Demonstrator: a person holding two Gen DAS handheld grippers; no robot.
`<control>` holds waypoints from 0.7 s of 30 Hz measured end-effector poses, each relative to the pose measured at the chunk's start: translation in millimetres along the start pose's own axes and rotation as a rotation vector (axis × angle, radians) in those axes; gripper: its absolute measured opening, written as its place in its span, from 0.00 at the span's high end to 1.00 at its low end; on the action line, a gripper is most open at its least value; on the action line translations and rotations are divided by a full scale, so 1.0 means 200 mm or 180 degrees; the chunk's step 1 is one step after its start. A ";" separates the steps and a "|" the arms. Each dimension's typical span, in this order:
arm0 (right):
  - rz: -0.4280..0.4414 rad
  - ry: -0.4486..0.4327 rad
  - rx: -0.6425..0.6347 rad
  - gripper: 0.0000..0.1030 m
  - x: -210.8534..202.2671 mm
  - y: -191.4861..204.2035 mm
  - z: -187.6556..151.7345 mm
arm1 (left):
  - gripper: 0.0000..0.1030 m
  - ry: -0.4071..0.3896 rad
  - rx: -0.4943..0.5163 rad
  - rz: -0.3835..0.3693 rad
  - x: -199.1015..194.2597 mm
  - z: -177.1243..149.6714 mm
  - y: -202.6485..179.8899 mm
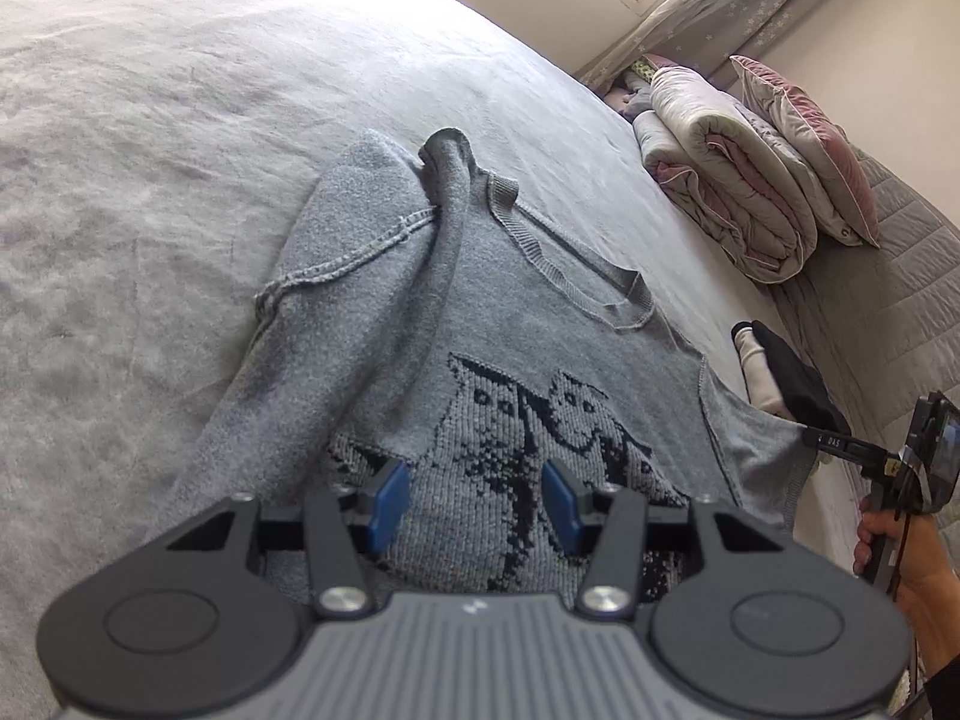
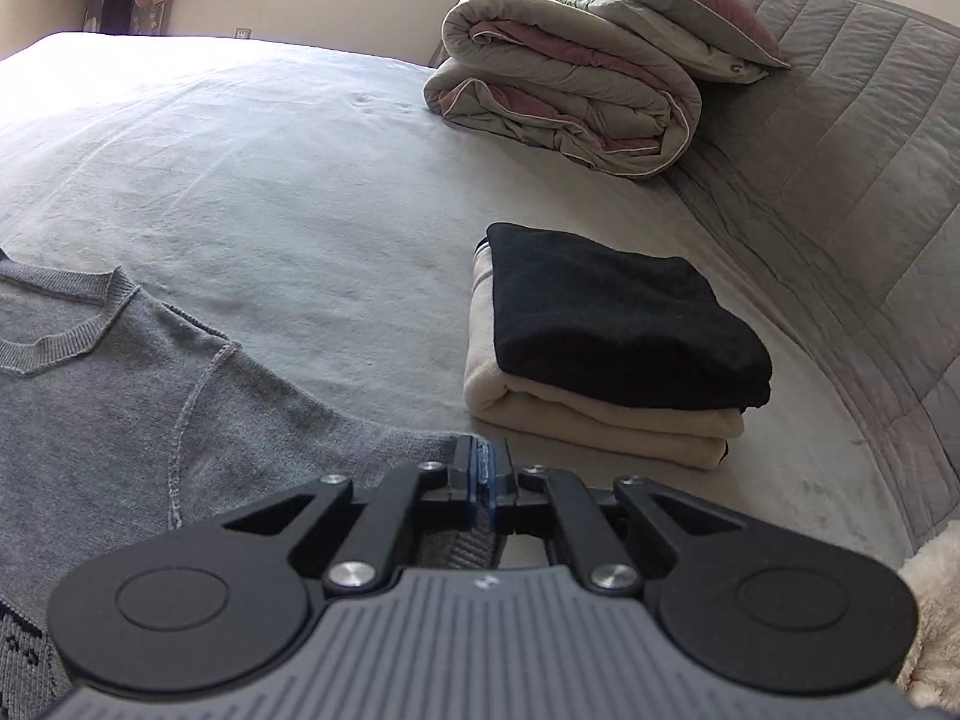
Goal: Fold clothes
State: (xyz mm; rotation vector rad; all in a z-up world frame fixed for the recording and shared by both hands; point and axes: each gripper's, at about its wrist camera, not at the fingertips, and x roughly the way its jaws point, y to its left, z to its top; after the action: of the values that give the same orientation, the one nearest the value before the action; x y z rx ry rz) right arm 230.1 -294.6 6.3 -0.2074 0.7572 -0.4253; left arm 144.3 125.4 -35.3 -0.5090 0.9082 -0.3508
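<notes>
A grey knit sweater [image 1: 480, 312] with a black animal pattern lies front up on the grey bed [image 1: 180, 150]. One sleeve [image 1: 360, 228] is folded in over its body. My left gripper [image 1: 477, 504] hovers low over the patterned chest, open, its blue pads [image 1: 390, 504] apart with only the flat knit showing between them. My right gripper [image 2: 483, 471] is shut on the edge of the sweater's other sleeve [image 2: 336, 438]. The left wrist view shows the right gripper [image 1: 810, 438] pinching that sleeve end [image 1: 762, 456], with a person's hand [image 1: 888, 546] on its handle.
A folded stack [image 2: 618, 324], black on cream, sits just beyond the right gripper. A rolled duvet [image 2: 570, 96] and pillow [image 2: 660, 6] lie against the quilted headboard [image 2: 840, 180]. Something white and fluffy [image 2: 936, 600] is at the near right edge.
</notes>
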 end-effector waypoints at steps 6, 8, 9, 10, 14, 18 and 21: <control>-0.0319 0.0051 -0.0103 0.98 0.12 0.02 0.00 | 0.52 -0.0067 -0.0096 -0.0006 -0.02 0.04 0.04; -0.0382 0.0075 -0.0141 0.98 0.15 0.03 -0.01 | 0.52 -0.0103 -0.0135 0.0004 -0.04 0.05 0.06; -0.0411 0.0085 -0.0158 0.98 0.17 0.03 -0.02 | 0.52 -0.0121 -0.0155 0.0011 -0.05 0.06 0.08; -0.0439 0.0087 -0.0169 0.98 0.18 0.04 -0.02 | 0.52 -0.0139 -0.0175 0.0018 -0.06 0.07 0.09; -0.0537 0.0087 -0.0134 0.98 0.22 0.04 -0.01 | 0.52 -0.0204 -0.0243 0.0059 -0.09 0.09 0.14; -0.0590 0.0096 -0.0130 0.98 0.25 0.05 0.00 | 0.52 -0.0258 -0.0353 0.0047 -0.12 0.11 0.18; -0.0645 0.0047 -0.0197 0.98 0.27 0.08 0.01 | 0.52 -0.0280 -0.0397 0.0029 -0.14 0.12 0.19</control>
State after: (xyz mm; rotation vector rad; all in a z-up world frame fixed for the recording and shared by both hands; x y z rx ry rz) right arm 271.2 -305.1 -31.8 -0.3409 0.7675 -0.5962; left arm 151.7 177.5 -26.8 -0.6301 0.8501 -0.2623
